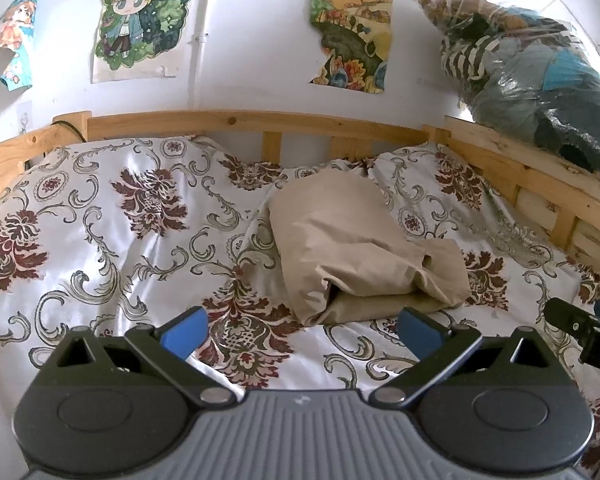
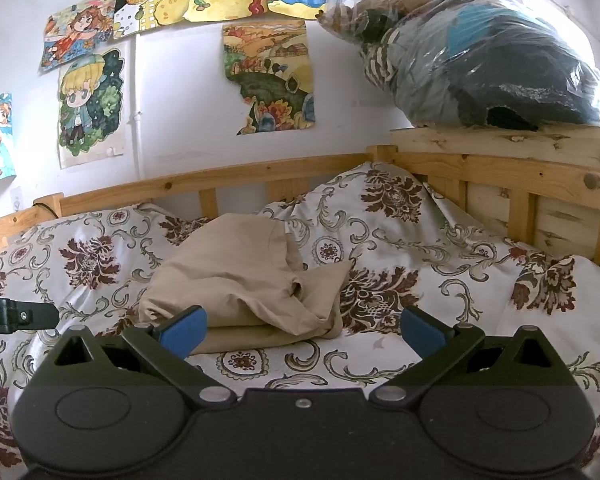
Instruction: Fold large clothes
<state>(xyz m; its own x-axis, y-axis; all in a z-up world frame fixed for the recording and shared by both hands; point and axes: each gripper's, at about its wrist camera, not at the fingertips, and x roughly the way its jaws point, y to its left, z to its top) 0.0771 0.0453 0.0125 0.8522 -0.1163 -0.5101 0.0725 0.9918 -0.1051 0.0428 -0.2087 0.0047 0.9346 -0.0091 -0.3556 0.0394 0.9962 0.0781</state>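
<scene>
Posters [image 1: 140, 16] and a bagged bundle [image 2: 480, 60] line the far wall; a beige garment [image 1: 356, 256] lies folded, rumpled on the bed [image 1: 100, 220]; both tools, left [image 1: 302, 330] and right [image 2: 302, 330], gape empty.

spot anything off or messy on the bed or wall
The tan garment lies bunched and only roughly folded on the bedspread, one flap sticking out right. The landscape poster has a torn lower left edge. Both grippers hang open, holding nothing.
</scene>
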